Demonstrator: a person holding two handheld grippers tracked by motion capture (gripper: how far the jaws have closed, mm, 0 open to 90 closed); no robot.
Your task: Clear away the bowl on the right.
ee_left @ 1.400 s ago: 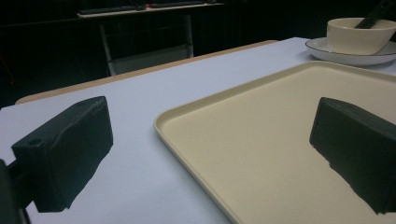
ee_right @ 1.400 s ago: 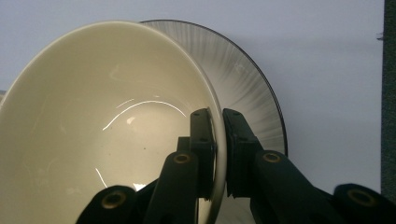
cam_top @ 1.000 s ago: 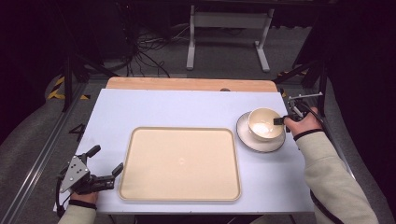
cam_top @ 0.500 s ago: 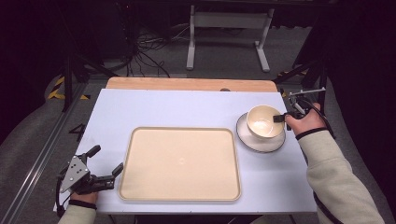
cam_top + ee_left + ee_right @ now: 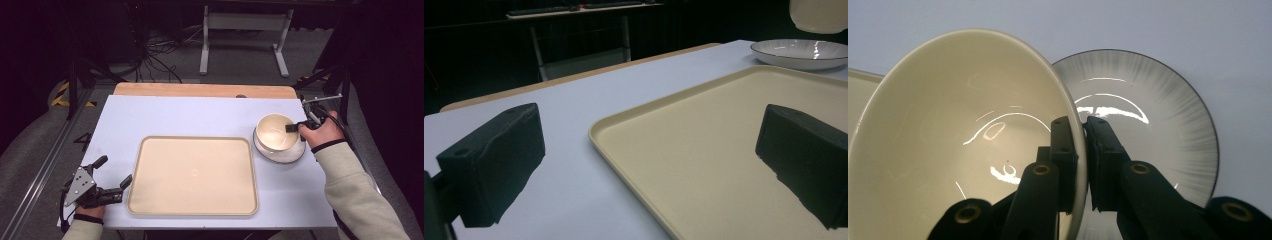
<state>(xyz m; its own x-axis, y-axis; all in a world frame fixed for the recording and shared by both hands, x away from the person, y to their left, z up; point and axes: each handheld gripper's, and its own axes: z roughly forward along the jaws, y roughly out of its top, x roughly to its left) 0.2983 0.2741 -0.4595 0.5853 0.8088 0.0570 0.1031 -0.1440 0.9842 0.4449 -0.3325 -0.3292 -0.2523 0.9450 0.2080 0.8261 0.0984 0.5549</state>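
From the high view, no brand, label or writing can be read on anything. The cream tray (image 5: 192, 175) lies mid-table on the pale blue table top (image 5: 175, 117); right of the tray, just apart from its right edge, sits the white plate (image 5: 280, 150), near the table's right edge, with the cream bowl (image 5: 274, 131) over it. The right gripper (image 5: 292, 128) grips the bowl's rim on the side away from the tray. Broad bare table lies beyond the tray's far edge. The left gripper (image 5: 111, 171) rests off the tray's near left corner, jaws spread and holding nothing. In the left gripper view, its two black jaws stand wide apart, one over the tray (image 5: 724, 165), one over bare table; beyond the tray's far corner the plate (image 5: 799, 52) lies flat, and the bowl (image 5: 819, 15) hangs clear above it. In the right gripper view, the jaws pinch the bowl's (image 5: 963, 130) thin wall, one pad inside, one outside; the bowl is glossy, plain and tilted, with the ribbed, dark-rimmed plate (image 5: 1158, 115) behind it.
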